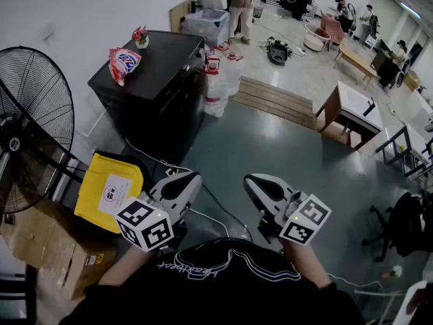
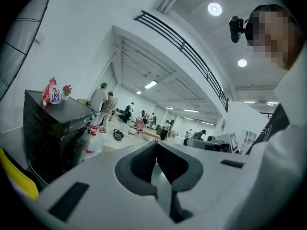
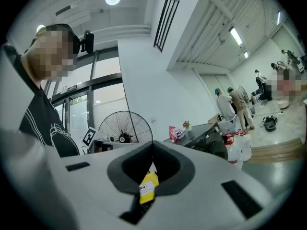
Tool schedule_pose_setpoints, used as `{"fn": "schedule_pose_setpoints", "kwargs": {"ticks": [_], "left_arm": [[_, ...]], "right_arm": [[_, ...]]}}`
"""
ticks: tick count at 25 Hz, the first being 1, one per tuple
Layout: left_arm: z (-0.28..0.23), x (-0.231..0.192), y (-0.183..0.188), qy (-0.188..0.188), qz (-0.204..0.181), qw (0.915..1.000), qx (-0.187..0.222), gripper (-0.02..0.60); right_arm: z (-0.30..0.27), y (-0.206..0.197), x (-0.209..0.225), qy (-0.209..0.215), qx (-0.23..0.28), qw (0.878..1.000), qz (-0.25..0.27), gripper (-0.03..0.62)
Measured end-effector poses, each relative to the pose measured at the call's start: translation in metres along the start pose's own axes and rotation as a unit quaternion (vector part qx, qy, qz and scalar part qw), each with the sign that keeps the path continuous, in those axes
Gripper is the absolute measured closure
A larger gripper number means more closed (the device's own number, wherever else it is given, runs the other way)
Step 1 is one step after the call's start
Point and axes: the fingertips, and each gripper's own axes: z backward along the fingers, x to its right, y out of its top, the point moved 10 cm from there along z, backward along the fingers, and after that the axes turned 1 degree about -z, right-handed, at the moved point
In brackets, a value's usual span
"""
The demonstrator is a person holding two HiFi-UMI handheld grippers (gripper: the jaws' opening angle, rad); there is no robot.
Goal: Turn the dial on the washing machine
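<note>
The black washing machine (image 1: 152,90) stands against the wall at upper left, well ahead of both grippers. A detergent bag (image 1: 124,63) and a small flower pot (image 1: 141,37) sit on its top. In the right gripper view the washing machine (image 3: 207,139) shows a small pale dial (image 3: 214,128) on its front panel. The left gripper view has the washing machine (image 2: 50,128) at its left. My left gripper (image 1: 184,181) and right gripper (image 1: 256,183) are held close to my body, level, apart from the machine. My left gripper (image 2: 156,145) and my right gripper (image 3: 152,145) are both shut with nothing held.
A big standing fan (image 1: 30,137) is at the far left. A yellow bin (image 1: 111,188) and a cardboard box (image 1: 51,249) sit beside my left gripper. Detergent bottles (image 1: 216,87) and a wooden pallet (image 1: 274,100) lie past the machine. A cable (image 1: 223,208) crosses the floor. People stand far back.
</note>
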Motion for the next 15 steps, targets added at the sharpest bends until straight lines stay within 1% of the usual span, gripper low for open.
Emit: {"fn": "schedule_pose_setpoints", "kwargs": {"ticks": [9, 15], "left_arm": [[0.003, 0.007, -0.002, -0.009, -0.002, 0.9999, 0.004, 0.575], [-0.003, 0.012, 0.001, -0.018, -0.011, 0.9998, 0.005, 0.575]], "right_arm": [[0.013, -0.006, -0.004, -0.015, 0.000, 1.000, 0.001, 0.589], [0.022, -0.004, -0.003, -0.026, 0.005, 1.000, 0.006, 0.589]]}}
